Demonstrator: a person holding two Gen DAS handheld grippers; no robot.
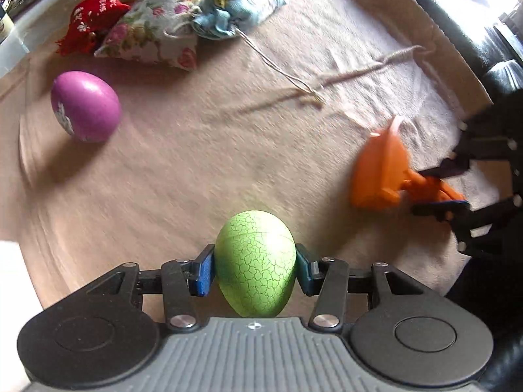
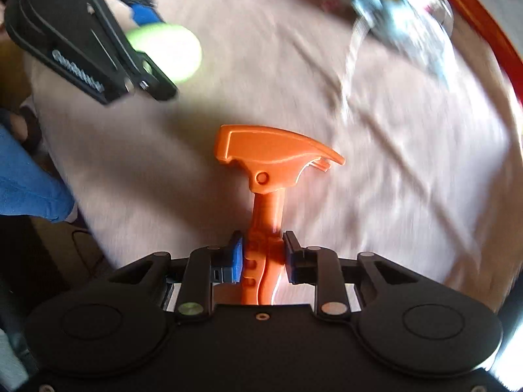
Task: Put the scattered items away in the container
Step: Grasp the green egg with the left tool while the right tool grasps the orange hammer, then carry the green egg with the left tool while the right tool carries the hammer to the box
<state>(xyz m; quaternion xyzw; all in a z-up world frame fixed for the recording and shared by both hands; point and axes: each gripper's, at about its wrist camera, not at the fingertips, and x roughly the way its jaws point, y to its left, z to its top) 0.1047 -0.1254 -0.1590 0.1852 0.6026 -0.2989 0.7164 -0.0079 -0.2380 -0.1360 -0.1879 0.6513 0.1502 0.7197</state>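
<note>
L gripper (image 1: 255,269) clamps green egg (image 1: 256,261) across its waist, no roll | R gripper (image 2: 263,258) pinches orange hammer (image 2: 274,153) by handle, head fwd | container unseen

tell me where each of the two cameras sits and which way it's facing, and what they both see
Left wrist: on the left gripper, facing down along its fingers at the green egg it clamps, above the beige cloth; the right gripper shows at the right edge.
Right wrist: on the right gripper, facing down at the orange toy hammer clamped by its handle; a blue-clad leg shows at left.
Shared: egg, hammer, cloth, pouches, purple egg.
</note>
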